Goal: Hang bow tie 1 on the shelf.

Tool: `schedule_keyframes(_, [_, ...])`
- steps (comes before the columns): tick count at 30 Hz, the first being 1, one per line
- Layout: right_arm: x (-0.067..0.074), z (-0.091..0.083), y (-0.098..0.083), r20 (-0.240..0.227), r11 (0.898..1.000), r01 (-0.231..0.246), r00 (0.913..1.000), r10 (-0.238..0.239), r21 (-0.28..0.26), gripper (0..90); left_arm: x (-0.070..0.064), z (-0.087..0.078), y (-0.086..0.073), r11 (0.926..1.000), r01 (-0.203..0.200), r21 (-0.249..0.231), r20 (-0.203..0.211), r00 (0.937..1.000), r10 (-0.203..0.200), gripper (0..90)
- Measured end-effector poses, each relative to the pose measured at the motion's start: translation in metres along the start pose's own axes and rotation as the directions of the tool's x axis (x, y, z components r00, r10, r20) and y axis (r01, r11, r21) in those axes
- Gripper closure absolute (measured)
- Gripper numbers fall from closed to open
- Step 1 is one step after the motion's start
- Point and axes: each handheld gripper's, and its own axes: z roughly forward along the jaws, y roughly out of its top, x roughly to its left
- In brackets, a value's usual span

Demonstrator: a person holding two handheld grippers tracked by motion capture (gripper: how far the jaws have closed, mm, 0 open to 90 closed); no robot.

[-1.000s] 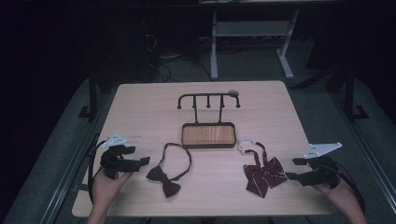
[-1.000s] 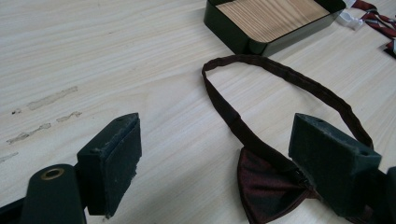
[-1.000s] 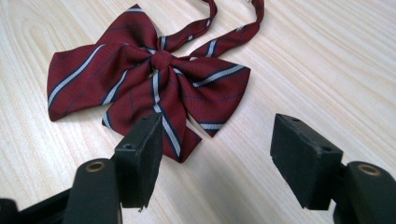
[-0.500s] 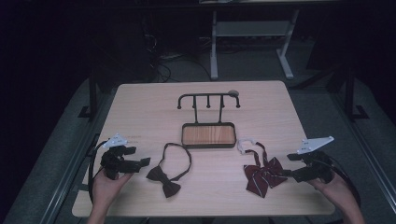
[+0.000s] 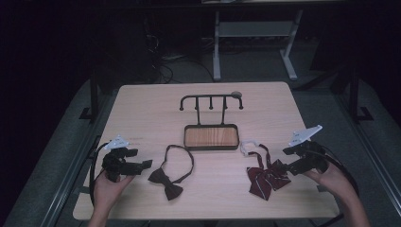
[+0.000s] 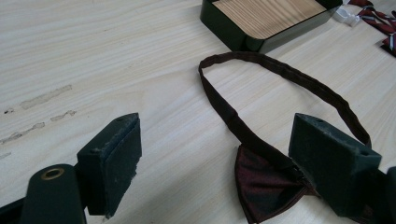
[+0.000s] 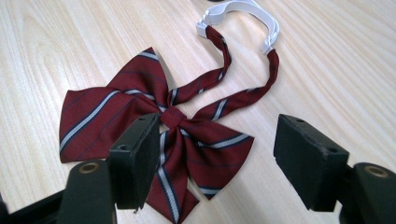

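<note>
- Jaws of my left gripper (image 6: 215,163) stand apart beside the dark bow tie (image 6: 266,186).
- My right gripper (image 7: 217,156) gapes over the striped bow tie (image 7: 140,116), untouched.

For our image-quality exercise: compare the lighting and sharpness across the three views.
High view: dim, surroundings nearly black, table lit, slightly soft. Left gripper view: bright, even; dark bow tie sharp, left gripper jaws slightly soft. Right gripper view: bright; striped bow tie crisp, right gripper casting faint shadow.
</note>
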Motion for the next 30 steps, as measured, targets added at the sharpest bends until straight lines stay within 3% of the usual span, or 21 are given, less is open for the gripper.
schedule_keyframes(4, [-0.006, 0.004, 0.010, -0.007, 0.999, 0.013, 0.9999, -0.013, 0.032, 32.4, -0.001, 0.001, 0.000, 0.9999, 0.014, -0.002, 0.007, 0.9999, -0.014, 16.8])
schedule_keyframes(11, [-0.017, 0.018, 0.026, -0.014, 0.996, 0.045, 0.9989, -0.044, 0.080, 36.0, -0.001, 0.002, 0.000, 0.9999, -0.009, 0.011, 0.008, 0.9999, 0.009, 16.8])
schedule_keyframes(17, [-0.027, 0.029, 0.036, -0.029, 0.994, 0.030, 0.9992, -0.027, 0.103, 39.1, -0.002, 0.003, 0.000, 1.0000, 0.009, 0.003, 0.014, 0.9999, -0.009, 16.8])
schedule_keyframes(22, [-0.032, 0.040, 0.042, -0.037, 0.990, 0.022, 0.9992, -0.017, 0.142, 40.7, -0.002, 0.003, 0.000, 0.9999, 0.002, 0.010, 0.016, 0.9999, -0.002, 16.8])
schedule_keyframes(30, [-0.036, 0.055, 0.055, -0.049, 0.988, 0.025, 0.9986, -0.017, 0.153, 45.3, -0.003, 0.003, 0.000, 1.0000, 0.003, 0.006, 0.019, 0.9998, -0.003, 16.9])
